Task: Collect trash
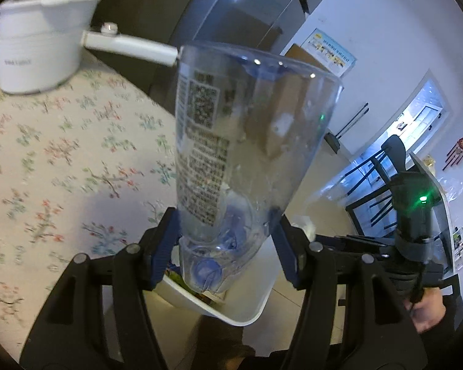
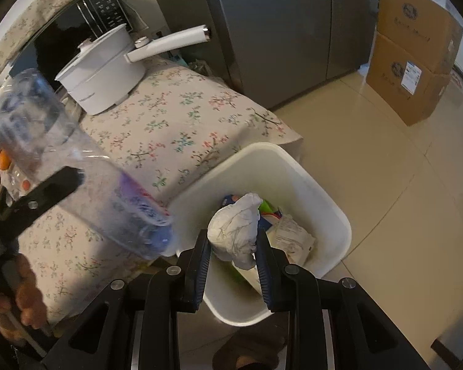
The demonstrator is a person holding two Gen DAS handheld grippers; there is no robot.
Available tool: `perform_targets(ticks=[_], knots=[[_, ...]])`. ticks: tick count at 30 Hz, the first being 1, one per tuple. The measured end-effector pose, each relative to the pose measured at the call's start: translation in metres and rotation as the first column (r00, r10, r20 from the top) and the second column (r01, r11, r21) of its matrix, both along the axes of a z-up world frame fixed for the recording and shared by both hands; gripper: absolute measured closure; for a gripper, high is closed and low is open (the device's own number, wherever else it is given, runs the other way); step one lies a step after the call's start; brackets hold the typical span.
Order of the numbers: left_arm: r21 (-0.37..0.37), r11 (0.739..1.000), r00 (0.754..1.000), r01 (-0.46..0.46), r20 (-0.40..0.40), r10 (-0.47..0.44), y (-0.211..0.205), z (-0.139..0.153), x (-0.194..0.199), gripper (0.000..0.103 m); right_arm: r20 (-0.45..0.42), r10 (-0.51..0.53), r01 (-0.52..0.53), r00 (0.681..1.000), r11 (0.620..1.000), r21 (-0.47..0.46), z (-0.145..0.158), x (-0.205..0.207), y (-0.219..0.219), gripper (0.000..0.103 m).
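Observation:
My left gripper [image 1: 227, 234] is shut on a clear plastic bottle [image 1: 231, 141], gripped near its neck, with the blue cap [image 1: 206, 273] pointing down toward me. The bottle hangs at the table edge, over the near rim of a white bin [image 1: 247, 313]. In the right wrist view, the same bottle [image 2: 86, 185] slants in from the left, one of the left fingers [image 2: 55, 185] lying across it. My right gripper [image 2: 234, 240] is shut on a crumpled white tissue [image 2: 236, 231] directly above the open bin [image 2: 339, 219], which holds several wrappers and papers.
A floral tablecloth [image 2: 176, 129] covers the table beside the bin. A white electric pot [image 2: 102, 77] with a long handle stands on it in front of a black microwave [image 2: 77, 27]. Behind are a grey fridge [image 2: 277, 30], stacked cardboard boxes [image 2: 413, 61] and a black chair [image 1: 382, 178].

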State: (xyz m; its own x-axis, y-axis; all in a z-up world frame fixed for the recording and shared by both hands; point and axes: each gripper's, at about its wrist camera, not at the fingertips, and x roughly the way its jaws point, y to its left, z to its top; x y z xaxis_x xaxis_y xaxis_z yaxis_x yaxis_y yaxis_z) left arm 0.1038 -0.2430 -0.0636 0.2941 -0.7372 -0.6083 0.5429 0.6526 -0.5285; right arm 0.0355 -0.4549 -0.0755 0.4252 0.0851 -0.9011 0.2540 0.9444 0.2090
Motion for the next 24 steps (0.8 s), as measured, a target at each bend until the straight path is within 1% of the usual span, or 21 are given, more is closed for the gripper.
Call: perform_targets(ticks=[5, 8, 10, 13, 14, 15, 17, 20, 22, 24], knots=[[0.009, 1.0, 0.999, -0.003, -0.038, 0.003, -0.014, -0.016, 0.003, 0.042, -0.009, -0.024, 0.024, 1.0, 1.0, 0.01, -0.003, -0.002, -0.01, 0.074], [0.037, 0.999, 0.999, 0.008, -0.043, -0.007, -0.023, -0.025, 0.0, 0.04, -0.014, -0.032, 0.032, 0.999, 0.999, 0.004, -0.005, -0.003, -0.013, 0.074], [0.059, 0.998, 0.998, 0.027, -0.062, -0.024, -0.027, -0.03, -0.002, 0.04, -0.022, -0.038, 0.038, 0.999, 0.999, 0.005, -0.007, -0.004, -0.014, 0.074], [0.098, 0.994, 0.996, 0.037, -0.079, -0.03, -0.029, -0.031, -0.004, 0.038, -0.027, -0.046, 0.047, 0.999, 0.999, 0.003, -0.008, -0.004, -0.016, 0.073], [0.104, 0.994, 0.997, 0.037, -0.073, -0.03, -0.028, -0.03, -0.005, 0.035, -0.029, -0.048, 0.049, 0.998, 0.999, 0.005, -0.008, -0.004, -0.016, 0.073], [0.113, 0.993, 0.998, 0.034, -0.06, -0.028, -0.026, -0.029, -0.005, 0.029, -0.03, -0.049, 0.05, 0.998, 0.999, 0.007, -0.008, -0.004, -0.016, 0.073], [0.137, 0.99, 0.999, 0.025, -0.039, -0.02, -0.017, -0.027, -0.004, 0.022, -0.034, -0.05, 0.05, 0.998, 0.999, 0.006, -0.009, -0.002, -0.016, 0.073], [0.176, 0.984, 1.0, 0.019, -0.019, -0.016, -0.002, -0.019, -0.004, 0.02, -0.042, -0.048, 0.048, 0.998, 0.999, 0.004, -0.012, 0.001, -0.013, 0.073], [0.2, 0.98, 1.0, -0.001, 0.018, -0.002, 0.015, -0.009, -0.006, 0.019, -0.051, -0.041, 0.041, 0.998, 0.999, 0.002, -0.014, 0.003, -0.009, 0.073], [0.216, 0.976, 0.999, -0.021, 0.035, 0.014, 0.033, -0.002, -0.007, 0.017, -0.059, -0.036, 0.037, 0.998, 0.999, 0.001, -0.018, 0.005, -0.006, 0.073]])
